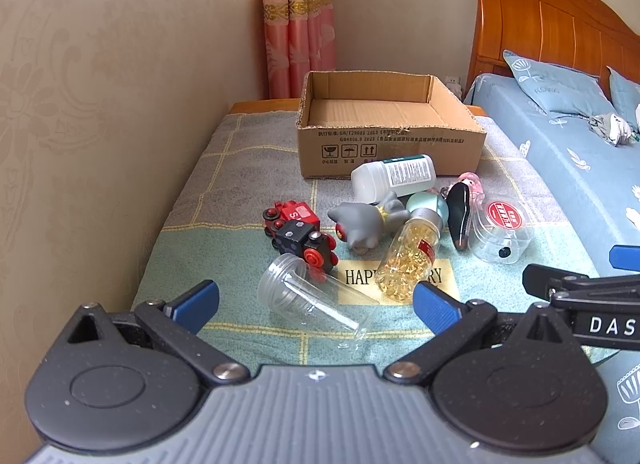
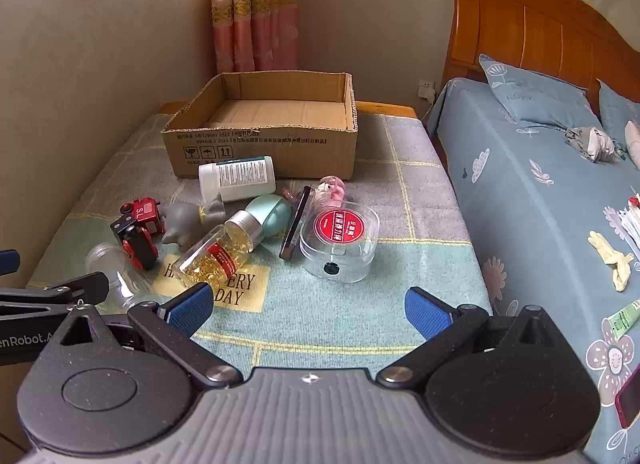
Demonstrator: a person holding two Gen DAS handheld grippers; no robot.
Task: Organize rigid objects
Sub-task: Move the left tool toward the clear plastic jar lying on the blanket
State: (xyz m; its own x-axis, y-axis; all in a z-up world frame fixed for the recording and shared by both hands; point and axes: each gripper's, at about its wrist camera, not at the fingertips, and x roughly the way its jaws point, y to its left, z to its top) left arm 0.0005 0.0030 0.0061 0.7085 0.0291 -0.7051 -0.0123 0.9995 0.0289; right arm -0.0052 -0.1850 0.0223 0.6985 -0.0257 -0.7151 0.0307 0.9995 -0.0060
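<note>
Both tools spread wide and empty — left tool above a clear cup lying on its side, right tool over bare counter. The clutter lies between tools and cardboard box: toy train, grey figurine, capsule bottle, white bottle, round container. A bed flanks the counter's right side.

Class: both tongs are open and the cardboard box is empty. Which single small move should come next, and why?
Probably ease the left tongs forward and down around the clear empty jar. It lies on its side nearest them, apart from the pile, and nothing is held yet. The cardboard box beyond stands empty, while the right tongs have only bare cloth between their fingers.
</note>
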